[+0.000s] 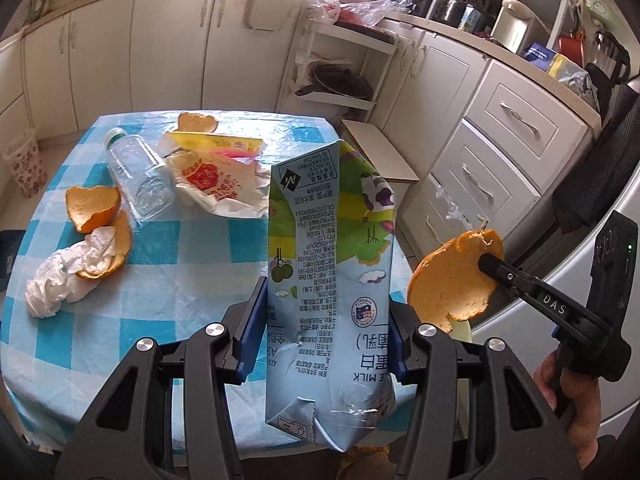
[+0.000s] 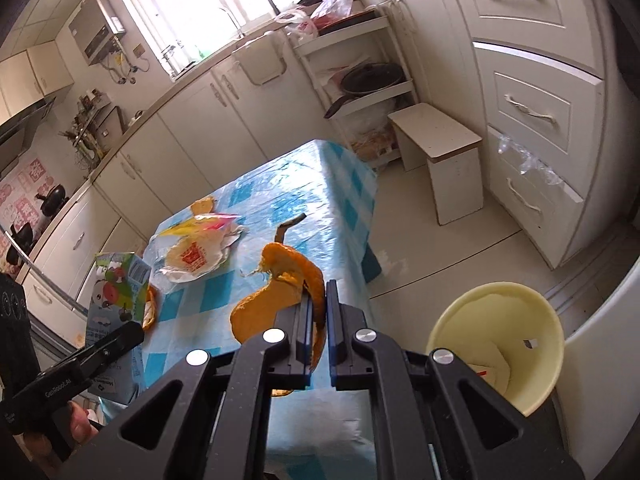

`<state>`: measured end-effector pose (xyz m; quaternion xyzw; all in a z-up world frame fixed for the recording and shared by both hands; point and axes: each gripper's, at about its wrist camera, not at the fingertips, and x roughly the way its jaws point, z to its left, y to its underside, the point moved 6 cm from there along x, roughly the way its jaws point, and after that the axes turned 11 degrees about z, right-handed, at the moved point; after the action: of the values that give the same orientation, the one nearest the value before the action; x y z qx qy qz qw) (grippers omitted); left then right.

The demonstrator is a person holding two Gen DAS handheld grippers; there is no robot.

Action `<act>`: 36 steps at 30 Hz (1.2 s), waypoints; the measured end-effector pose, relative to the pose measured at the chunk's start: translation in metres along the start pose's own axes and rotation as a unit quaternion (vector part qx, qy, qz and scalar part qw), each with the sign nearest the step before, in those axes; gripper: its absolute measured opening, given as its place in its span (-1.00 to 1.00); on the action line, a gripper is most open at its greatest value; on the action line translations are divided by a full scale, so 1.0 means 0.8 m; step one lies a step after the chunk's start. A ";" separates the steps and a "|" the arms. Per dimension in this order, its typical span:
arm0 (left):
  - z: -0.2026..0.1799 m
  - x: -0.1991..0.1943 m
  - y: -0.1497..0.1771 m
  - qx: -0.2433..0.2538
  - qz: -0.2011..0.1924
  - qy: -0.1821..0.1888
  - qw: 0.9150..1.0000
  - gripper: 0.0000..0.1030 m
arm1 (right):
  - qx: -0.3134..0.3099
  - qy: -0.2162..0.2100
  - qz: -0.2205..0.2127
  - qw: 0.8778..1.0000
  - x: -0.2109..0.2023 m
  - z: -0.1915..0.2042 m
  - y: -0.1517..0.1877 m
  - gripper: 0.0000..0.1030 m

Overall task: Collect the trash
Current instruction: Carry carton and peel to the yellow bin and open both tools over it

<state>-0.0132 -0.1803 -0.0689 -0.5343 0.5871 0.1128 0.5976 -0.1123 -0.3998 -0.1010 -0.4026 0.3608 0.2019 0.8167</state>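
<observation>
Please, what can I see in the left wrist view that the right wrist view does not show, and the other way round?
Only the left wrist view shows the clear plastic bottle and the crumpled tissue on the table.

Only the right wrist view shows the cream bin on the floor beside the table.

Both show the milk carton clamped in the left gripper, the orange peel pinched in the right gripper, the printed wrapper and the checked tablecloth.

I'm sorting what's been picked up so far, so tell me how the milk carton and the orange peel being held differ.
The milk carton is a tall, printed blue box, dented, clamped at its sides by the left gripper. The orange peel is a thin curled orange scrap, pinched edge-on in the right gripper. Both are lifted off the table.
</observation>
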 end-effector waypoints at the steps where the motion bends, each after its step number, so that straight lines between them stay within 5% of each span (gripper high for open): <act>1: -0.008 0.001 0.000 0.007 -0.001 0.000 1.000 -0.07 | 0.009 0.006 -0.003 1.000 -0.003 -0.011 0.000 -0.87; 17: -0.119 0.036 0.007 0.076 0.008 0.026 0.997 -0.07 | 0.099 0.140 0.009 0.985 -0.012 -0.157 0.016 -0.85; 21: -0.147 0.052 0.010 0.086 0.017 0.038 0.995 -0.07 | 0.119 0.145 0.033 0.982 -0.004 -0.173 0.021 -0.53; 26: -0.188 0.074 0.014 0.096 0.031 0.056 0.993 -0.07 | 0.139 0.125 -0.006 0.982 -0.034 -0.180 0.014 -0.32; 36: -0.278 0.168 0.040 0.117 0.099 0.074 0.985 -0.07 | 0.134 0.116 -0.157 0.972 -0.122 -0.165 -0.009 0.00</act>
<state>-0.1286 -0.4047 -0.1376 -0.4069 0.6889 0.0619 0.5966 -0.2285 -0.5140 -0.0785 -0.3620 0.4091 -0.0273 0.8372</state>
